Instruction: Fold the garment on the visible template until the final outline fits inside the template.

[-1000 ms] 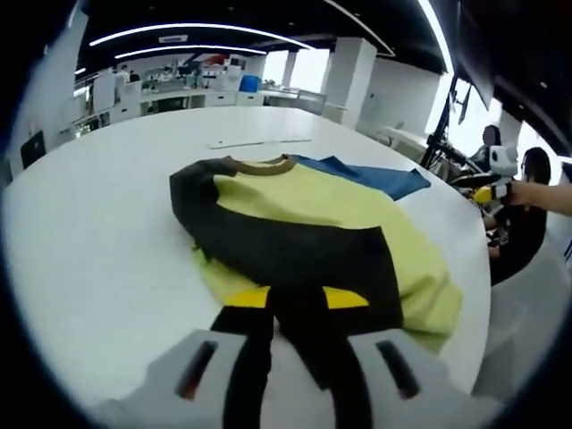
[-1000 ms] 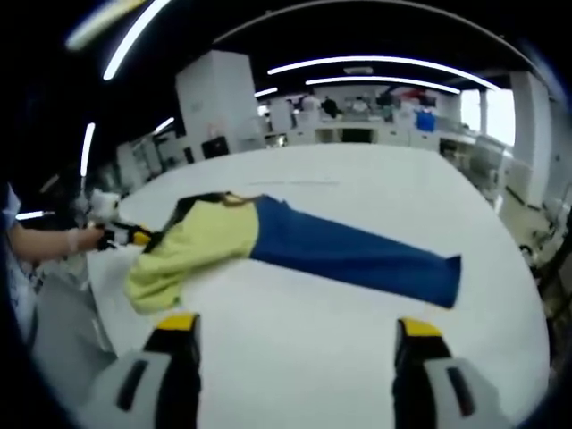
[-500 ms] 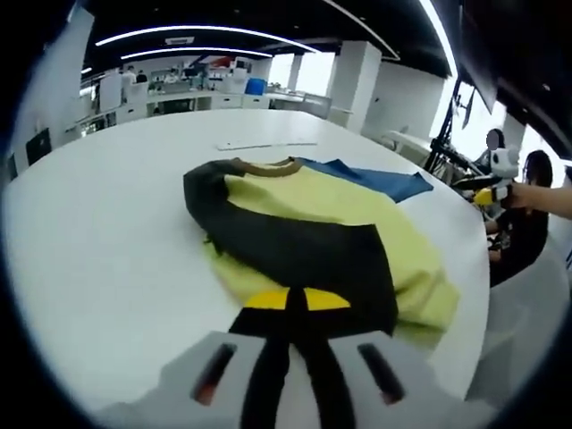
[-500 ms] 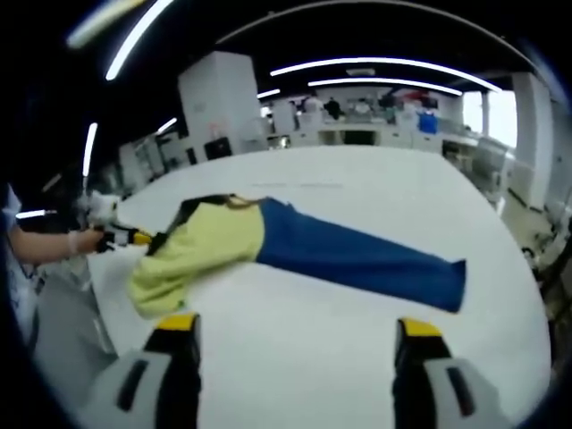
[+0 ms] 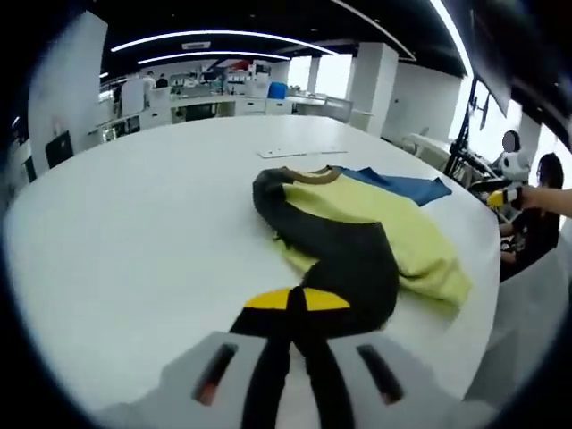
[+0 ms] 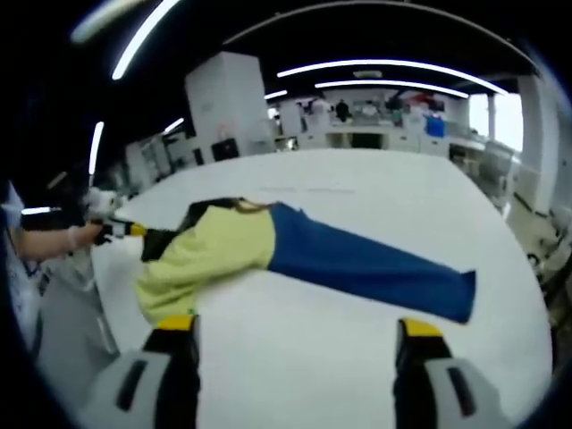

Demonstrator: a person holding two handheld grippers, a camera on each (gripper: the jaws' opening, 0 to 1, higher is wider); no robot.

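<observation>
Two tools are in my hands over the broad white round worktop (image 5: pixel 125 223). My left tool (image 5: pixel 297 299) has its yellow-tipped jaws pressed together on the black sleeve (image 5: pixel 357 268) of the long-sleeved garment, a soft cloth piece with a pale yellow body, one black sleeve and one blue sleeve (image 5: pixel 366 223). In the left gripper view the garment lies just ahead of that tool, running from the jaw tips toward 1 o'clock: the black sleeve is folded across the yellow body, the brown-trimmed collar (image 5: pixel 308 174) sits at the far end, and the blue sleeve (image 5: pixel 402 186) peeks out behind it at about 2 o'clock.

My right tool (image 6: pixel 295 326) has its jaws wide apart, gripping nothing, over bare worktop. In the right gripper view the garment lies ahead of it and apart from it, across the middle of the worktop: the yellow body (image 6: pixel 210 255) at about 11 o'clock, the blue sleeve stretched flat out toward 2 o'clock. At 9 o'clock in that view my left tool (image 6: pixel 116 230) shows at the garment's black edge, with my gloved hand (image 6: pixel 76 237) behind it.
</observation>
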